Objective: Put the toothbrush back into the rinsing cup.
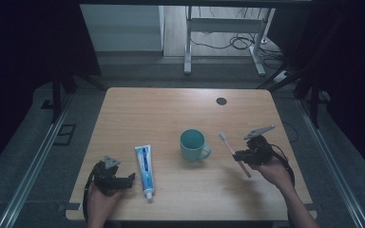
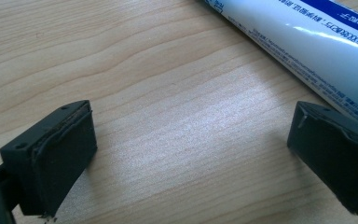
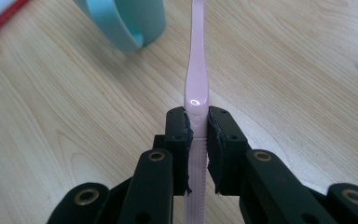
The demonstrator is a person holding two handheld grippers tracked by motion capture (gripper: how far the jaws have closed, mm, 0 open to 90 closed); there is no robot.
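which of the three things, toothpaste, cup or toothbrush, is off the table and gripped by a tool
The pink toothbrush: the right tool is shut on its handle. The toothpaste tube lies flat and the teal cup stands, both ungripped.

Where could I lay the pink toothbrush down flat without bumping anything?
The whole far half of the light wooden table is bare, apart from its dark round hole. The left side beyond the white-and-blue toothpaste tube is free too. It is tightest between the teal mug and the right gripper holding the pink toothbrush.

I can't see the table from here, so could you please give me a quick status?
Right tool shut on pink toothbrush. Left tool open beside toothpaste tube. Teal mug unobstructed.
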